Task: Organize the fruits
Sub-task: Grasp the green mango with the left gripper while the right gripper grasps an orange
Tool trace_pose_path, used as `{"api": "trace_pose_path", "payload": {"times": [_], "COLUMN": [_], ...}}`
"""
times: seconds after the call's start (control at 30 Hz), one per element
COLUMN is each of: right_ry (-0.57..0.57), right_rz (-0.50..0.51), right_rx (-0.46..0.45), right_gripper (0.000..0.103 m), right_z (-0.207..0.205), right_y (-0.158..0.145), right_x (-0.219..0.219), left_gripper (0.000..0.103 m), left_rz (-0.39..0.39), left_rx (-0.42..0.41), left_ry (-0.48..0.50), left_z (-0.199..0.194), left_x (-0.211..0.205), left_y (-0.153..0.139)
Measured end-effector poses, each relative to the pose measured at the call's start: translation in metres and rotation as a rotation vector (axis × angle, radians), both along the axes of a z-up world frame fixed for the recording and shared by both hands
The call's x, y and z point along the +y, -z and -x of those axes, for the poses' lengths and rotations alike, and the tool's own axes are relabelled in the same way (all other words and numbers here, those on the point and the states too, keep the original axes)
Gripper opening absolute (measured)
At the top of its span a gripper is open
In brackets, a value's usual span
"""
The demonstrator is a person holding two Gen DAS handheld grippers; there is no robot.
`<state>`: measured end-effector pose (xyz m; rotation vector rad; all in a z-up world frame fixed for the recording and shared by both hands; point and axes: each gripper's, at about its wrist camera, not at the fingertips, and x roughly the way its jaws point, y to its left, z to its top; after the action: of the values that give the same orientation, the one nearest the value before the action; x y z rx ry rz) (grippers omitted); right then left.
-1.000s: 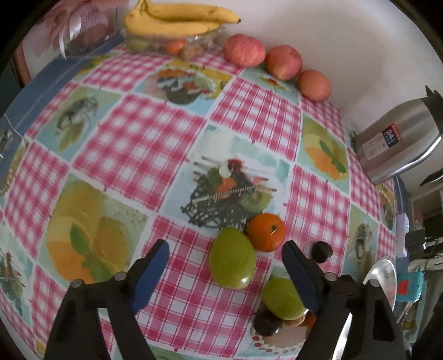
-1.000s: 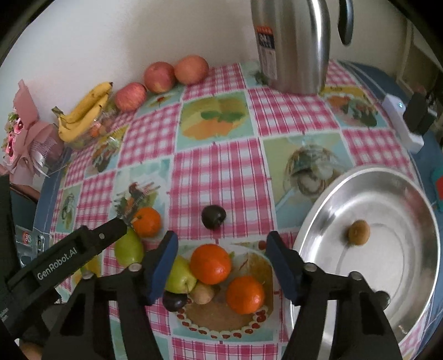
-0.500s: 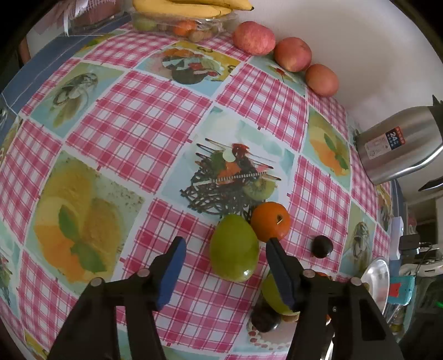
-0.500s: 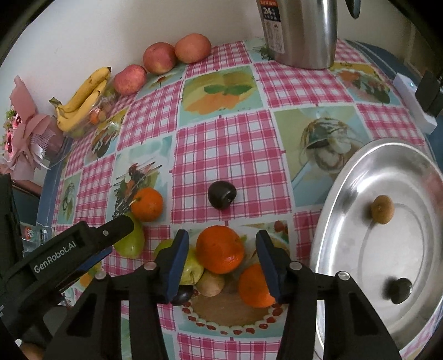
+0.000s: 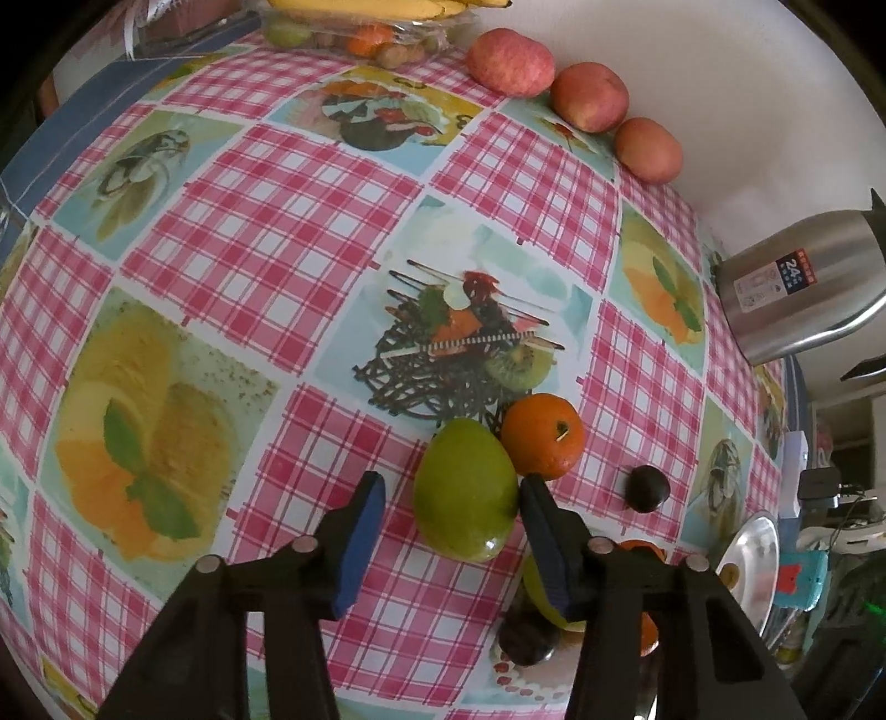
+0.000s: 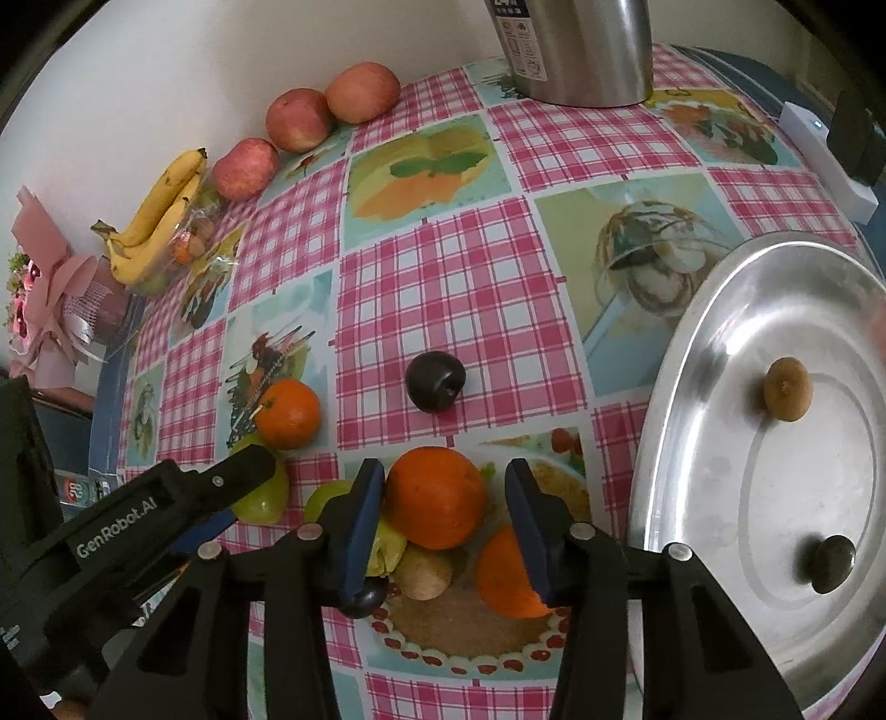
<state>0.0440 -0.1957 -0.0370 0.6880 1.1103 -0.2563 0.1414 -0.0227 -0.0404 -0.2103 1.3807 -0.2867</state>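
My left gripper [image 5: 451, 512] is open around a green mango [image 5: 465, 490] on the checked tablecloth; the right finger touches it, the left stands apart. An orange [image 5: 542, 435] lies against the mango's far side. My right gripper [image 6: 446, 512] is open around another orange [image 6: 434, 495], whose left side touches the left finger. A third orange [image 6: 506, 576], a green fruit [image 6: 387, 545], a brown kiwi [image 6: 423, 576] and a dark plum [image 6: 362, 595] crowd around it. A dark plum [image 6: 434, 381] lies alone. The steel tray [image 6: 720, 609] holds a kiwi [image 6: 786, 387] and a dark fruit [image 6: 830, 562].
Three apples [image 5: 590, 97] line the wall, beside bananas [image 6: 158, 216] on a bag of small fruit. A steel thermos [image 6: 576, 50] stands at the back. A white device [image 6: 825, 158] lies at the right edge. A pink bouquet [image 6: 50, 299] is at the left.
Both grippers moved forward and down and narrowed. The left one now straddles the green mango, the right one the orange.
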Motion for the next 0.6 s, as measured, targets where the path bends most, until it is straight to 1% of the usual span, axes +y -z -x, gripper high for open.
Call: {"api": "trace_pose_path", "payload": {"times": [0.3, 0.6], "right_ry": [0.018, 0.023], "right_rz": [-0.024, -0.029], "right_rx": [-0.016, -0.017], "right_gripper": [0.040, 0.039], "right_z": [0.0026, 0.0031], "right_y": [0.0006, 0.0000], "right_x": [-0.0024, -0.0019], "left_gripper": [0.042, 0.042], "left_rz": [0.013, 0.020], "left_rx": [0.003, 0.012], "left_ry": [0.021, 0.017], "left_z": [-0.0008, -0.0025], "left_x": [-0.0046, -0.0048], "left_y": [0.0007, 0.0020]}}
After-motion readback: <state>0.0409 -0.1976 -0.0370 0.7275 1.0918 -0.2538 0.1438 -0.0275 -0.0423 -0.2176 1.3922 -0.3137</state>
